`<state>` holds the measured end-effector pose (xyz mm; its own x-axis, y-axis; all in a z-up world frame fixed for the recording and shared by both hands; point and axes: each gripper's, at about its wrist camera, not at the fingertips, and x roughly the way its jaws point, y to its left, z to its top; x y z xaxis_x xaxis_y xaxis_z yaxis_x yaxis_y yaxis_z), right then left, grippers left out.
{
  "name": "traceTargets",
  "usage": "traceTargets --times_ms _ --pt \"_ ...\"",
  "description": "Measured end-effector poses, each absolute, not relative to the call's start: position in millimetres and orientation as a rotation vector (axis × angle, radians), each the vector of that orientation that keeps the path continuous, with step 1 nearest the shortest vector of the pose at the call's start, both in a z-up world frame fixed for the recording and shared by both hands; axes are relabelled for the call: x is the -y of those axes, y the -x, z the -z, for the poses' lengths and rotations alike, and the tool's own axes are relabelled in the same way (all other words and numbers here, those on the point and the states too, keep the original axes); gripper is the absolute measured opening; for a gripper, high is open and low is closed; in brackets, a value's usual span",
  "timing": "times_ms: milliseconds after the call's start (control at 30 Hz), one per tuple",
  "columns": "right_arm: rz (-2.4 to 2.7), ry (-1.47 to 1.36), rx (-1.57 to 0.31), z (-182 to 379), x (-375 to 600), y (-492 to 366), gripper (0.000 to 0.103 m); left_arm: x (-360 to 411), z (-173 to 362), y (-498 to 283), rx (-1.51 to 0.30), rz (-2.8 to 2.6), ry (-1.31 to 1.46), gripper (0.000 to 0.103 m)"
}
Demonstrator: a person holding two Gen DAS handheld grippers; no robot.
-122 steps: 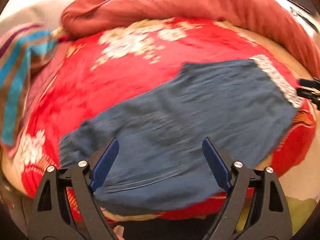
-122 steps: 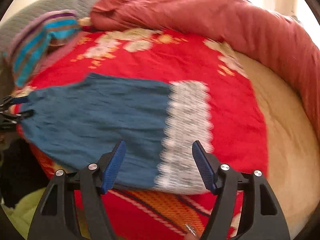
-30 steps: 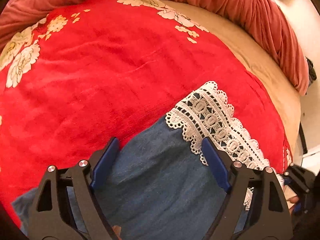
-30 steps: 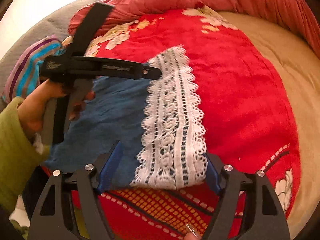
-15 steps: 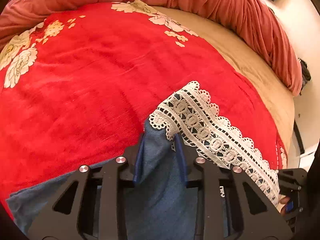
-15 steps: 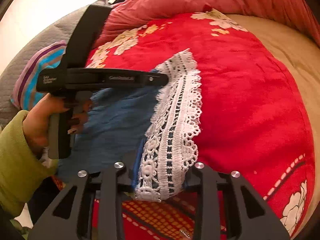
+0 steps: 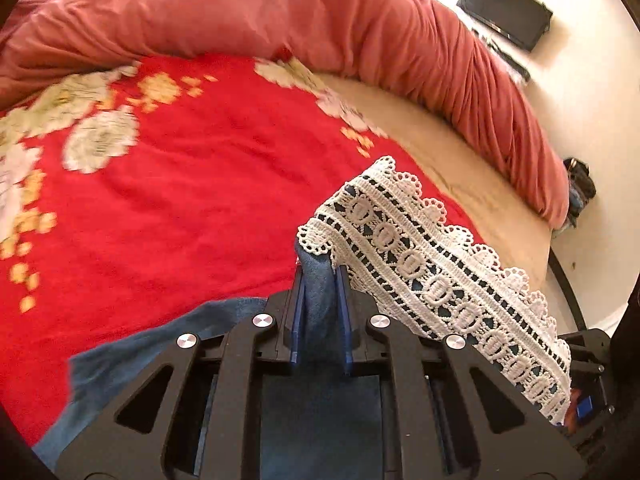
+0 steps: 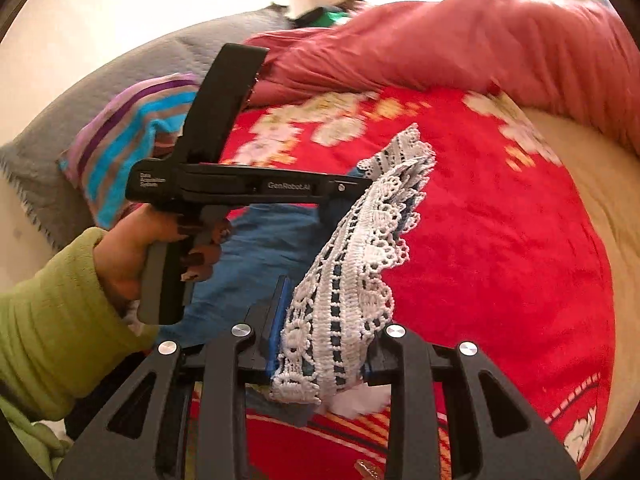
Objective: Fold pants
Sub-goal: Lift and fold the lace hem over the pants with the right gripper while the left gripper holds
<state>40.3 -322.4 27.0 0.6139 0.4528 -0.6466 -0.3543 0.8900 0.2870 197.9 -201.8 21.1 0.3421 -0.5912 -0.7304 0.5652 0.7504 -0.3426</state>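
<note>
Lace trim (image 7: 432, 276) runs along the hem of the blue pants (image 7: 316, 280), and both tools have hold of that hemmed end above the bed. In the left wrist view the left tool (image 7: 320, 284) has its blue pads drawn close together with a bunched fold of blue cloth pinched between them, just beside the corner of the lace; the trim stretches away to the right and downward toward the right tool, of which only a dark part shows at the frame's lower right edge. The rest of the pants trails down to the lower left onto the red floral blanket (image 7: 192, 184). In the right wrist view the right tool (image 8: 320, 344) is closed tight on the lace band (image 8: 352, 272), which stands up from its pads and rises toward the left tool (image 8: 352, 188), seen side-on and held in the person's left hand (image 8: 152, 248) with a green sleeve. Blue cloth (image 8: 256, 252) sags between the two tools, probably touching the blanket below, though blur makes that hard to judge. A rolled pink duvet (image 8: 460, 44) lies along the far side of the bed, and a striped cloth (image 8: 128, 136) sits beside a grey pillow (image 8: 120, 72) at the left
</note>
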Motion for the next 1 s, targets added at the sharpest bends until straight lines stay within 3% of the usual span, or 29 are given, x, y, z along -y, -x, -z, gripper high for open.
traceTargets --times_ms 400,533,833,1000 --pt "-0.589 0.065 -0.871 1.5 211.1 -50.5 0.027 68.7 16.5 -179.2 -1.019 0.542 0.259 0.011" --pt "-0.592 0.160 -0.866 3.8 184.7 -41.6 0.027 31.0 11.8 -166.3 -0.978 0.467 0.305 0.022" --pt "-0.710 0.309 -0.904 14.0 128.4 -26.0 0.028 -23.8 10.5 -146.7 -0.917 0.380 0.447 0.032" --pt "-0.811 0.297 -0.862 -1.7 123.5 -6.4 0.042 -21.3 14.3 -140.9 -0.943 0.465 0.516 0.032"
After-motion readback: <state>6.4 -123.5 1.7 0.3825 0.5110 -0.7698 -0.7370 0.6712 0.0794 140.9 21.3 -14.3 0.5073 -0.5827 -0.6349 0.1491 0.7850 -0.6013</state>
